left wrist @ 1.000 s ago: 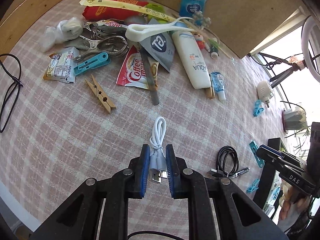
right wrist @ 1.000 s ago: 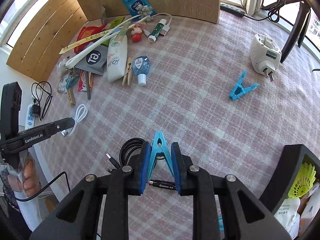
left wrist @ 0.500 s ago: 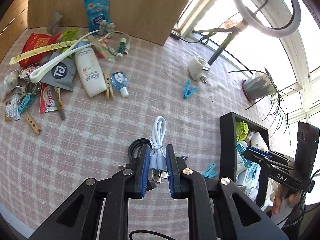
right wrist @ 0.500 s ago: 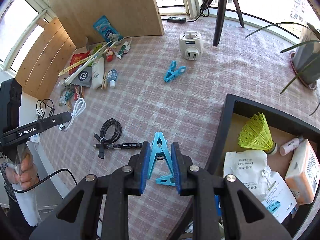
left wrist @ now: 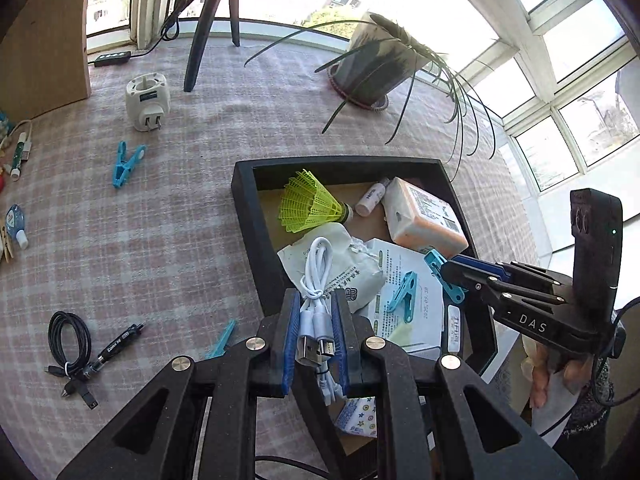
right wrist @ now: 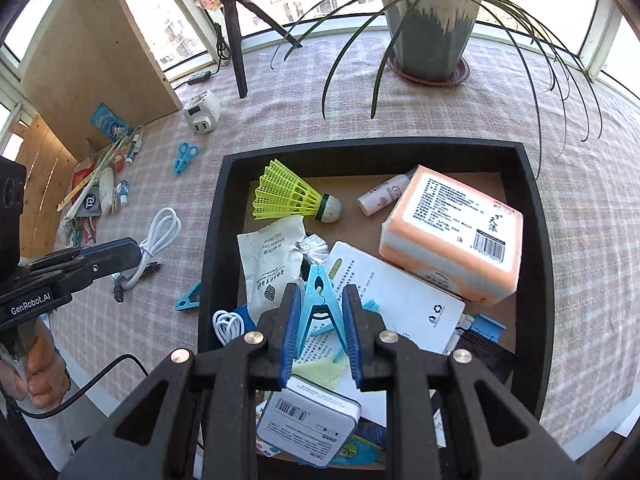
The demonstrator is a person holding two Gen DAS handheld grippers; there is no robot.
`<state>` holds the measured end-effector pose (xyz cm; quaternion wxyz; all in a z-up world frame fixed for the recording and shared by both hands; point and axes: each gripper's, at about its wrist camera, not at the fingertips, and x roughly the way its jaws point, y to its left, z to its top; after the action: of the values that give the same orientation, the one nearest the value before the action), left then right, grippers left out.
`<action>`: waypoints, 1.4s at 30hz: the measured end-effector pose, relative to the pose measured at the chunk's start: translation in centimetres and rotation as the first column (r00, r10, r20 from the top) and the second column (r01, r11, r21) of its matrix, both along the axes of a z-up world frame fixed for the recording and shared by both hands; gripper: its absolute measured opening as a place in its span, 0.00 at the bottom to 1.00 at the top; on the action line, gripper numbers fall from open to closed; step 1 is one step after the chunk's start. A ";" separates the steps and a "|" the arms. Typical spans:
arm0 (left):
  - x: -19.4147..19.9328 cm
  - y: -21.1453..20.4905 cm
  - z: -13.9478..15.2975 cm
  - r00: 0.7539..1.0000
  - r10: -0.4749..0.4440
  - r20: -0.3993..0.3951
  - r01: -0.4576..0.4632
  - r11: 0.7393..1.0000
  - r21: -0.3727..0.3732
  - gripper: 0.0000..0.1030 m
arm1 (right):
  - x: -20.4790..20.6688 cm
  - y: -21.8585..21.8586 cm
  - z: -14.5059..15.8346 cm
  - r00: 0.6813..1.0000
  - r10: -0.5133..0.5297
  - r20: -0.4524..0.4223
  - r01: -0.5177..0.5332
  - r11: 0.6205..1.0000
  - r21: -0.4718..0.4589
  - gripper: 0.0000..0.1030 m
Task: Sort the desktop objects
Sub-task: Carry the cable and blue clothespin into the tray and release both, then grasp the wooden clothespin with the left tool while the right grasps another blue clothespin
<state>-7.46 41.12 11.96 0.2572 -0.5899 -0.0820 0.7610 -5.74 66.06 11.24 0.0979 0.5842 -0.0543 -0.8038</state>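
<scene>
The left gripper (left wrist: pixel 315 340) is clamped on a bundled white cable (left wrist: pixel 316 280), whose plugs sit between the blue pads while its loop sticks out ahead. It hangs over the near left edge of the black tray (left wrist: pixel 244 216), with the cable's loop above a white packet (left wrist: pixel 340 268) inside.

The right gripper (right wrist: pixel 319 340) is closed on a blue clothespin (right wrist: pixel 320 300), pinching its two legs so the tip points away from the camera. It hovers above the tray's contents, over a white booklet (right wrist: pixel 396 300) and a small tin box (right wrist: pixel 308 424).

The tray already holds a yellow shuttlecock (right wrist: pixel 290 196), an orange pack of tissues (right wrist: pixel 452 232), a small white bottle (right wrist: pixel 380 198) and another blue clothespin (left wrist: pixel 404 296).

On the checked tablecloth (left wrist: pixel 140 240) outside the tray lie a black cable (left wrist: pixel 70 340) beside a black pen (left wrist: pixel 116 348), a third blue clip (left wrist: pixel 126 162), a white plug adapter (left wrist: pixel 146 102) and a further blue clip (right wrist: pixel 188 298) just beside the tray's left wall. A potted plant (right wrist: pixel 432 20) stands behind the tray.
</scene>
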 end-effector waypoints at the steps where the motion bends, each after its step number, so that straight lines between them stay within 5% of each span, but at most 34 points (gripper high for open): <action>1: 0.1 0.8 -0.1 1.000 -0.014 0.002 0.014 1.000 -0.004 0.15 | 0.2 0.6 -0.1 1.000 -0.014 0.000 0.014 1.000 -0.001 0.21; 4: 0.4 2.6 -0.1 0.999 -0.052 0.008 0.052 0.999 -0.014 0.01 | 0.5 1.9 -0.1 0.999 -0.044 0.000 0.044 0.999 0.000 0.21; 8: 0.7 4.1 0.1 0.997 -0.079 -0.022 0.078 0.997 -0.030 0.02 | 0.8 2.8 -0.3 0.998 -0.067 0.006 0.067 0.998 0.005 0.21; 10: 0.7 4.3 0.0 0.996 -0.090 -0.001 0.090 0.996 -0.009 0.12 | 0.7 2.9 -0.4 0.997 -0.074 0.008 0.074 0.997 0.005 0.23; 12: 0.7 4.0 -0.1 0.997 -0.078 0.004 0.078 0.997 -0.010 0.37 | 0.7 3.0 -0.4 0.996 -0.092 0.005 0.092 0.996 0.003 0.28; 16: 0.5 2.3 0.3 0.999 -0.044 -0.012 0.044 0.999 -0.015 0.37 | 0.5 2.8 0.0 0.995 -0.099 0.002 0.099 0.995 -0.026 0.35; 29: -1.0 -9.2 -1.0 0.982 0.188 -0.014 -0.188 0.979 -0.081 0.37 | -1.5 -4.4 0.2 0.998 0.067 -0.001 -0.067 0.996 -0.051 0.36; 35: -1.1 -18.3 -2.6 0.924 0.383 -0.007 -0.381 0.917 -0.121 0.37 | -3.2 -8.8 -0.2 0.990 0.142 0.014 -0.140 0.988 -0.072 0.36; 42: 0.3 -30.3 -5.1 0.792 0.610 0.023 -0.598 0.783 -0.170 0.37 | -5.8 -14.6 -0.9 0.976 0.217 0.038 -0.213 0.973 -0.090 0.37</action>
<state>-7.15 10.85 6.88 -0.0495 -0.5792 -0.2174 0.7841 -11.50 51.46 10.33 0.2078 0.6008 -0.0276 -0.7714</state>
